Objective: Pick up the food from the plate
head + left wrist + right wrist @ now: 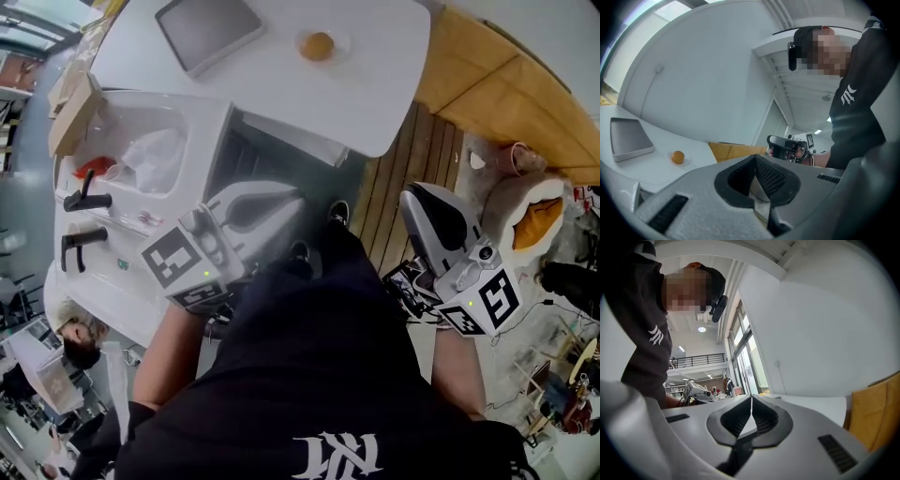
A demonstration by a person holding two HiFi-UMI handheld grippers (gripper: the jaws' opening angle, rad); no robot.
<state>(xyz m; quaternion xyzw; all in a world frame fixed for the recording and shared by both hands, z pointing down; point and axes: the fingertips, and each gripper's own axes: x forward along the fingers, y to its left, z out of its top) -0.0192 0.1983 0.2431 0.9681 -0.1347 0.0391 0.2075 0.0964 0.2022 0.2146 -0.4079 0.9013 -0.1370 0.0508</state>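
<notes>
Food (318,45): one small round orange piece, seated on a pale shallow plate (343,42) that lay flat on the white surface (262,89), toward its far side and to the right of a grey rectangular tray (208,30). Shape read as nearly spherical in both the head view and the left gripper view, so no long axis and no pointing direction could be made out. What kind of food it was could not be told at that size. Its underside was hidden against the plate. The plate's rim was faint against the white surface and only partly traceable. The tray was cut off by the top edge of the head view. Left tool (755,158): jaws closed together at the tips, nothing between them, held low near the person's body and well apart from the food, which appeared off to the left of its jaw line. Right tool (751,399): jaws likewise met at the tips, empty, held to the right of the surface over slatted wooden flooring (394,178), well apart from the plate. The food did not show in the right gripper view. The person's dark shirt (319,375) filled the lower head view and covered the forearms and whatever lay beneath. A tan panel (506,84) lay beyond the right edge of the surface; its nature was unclear.
</notes>
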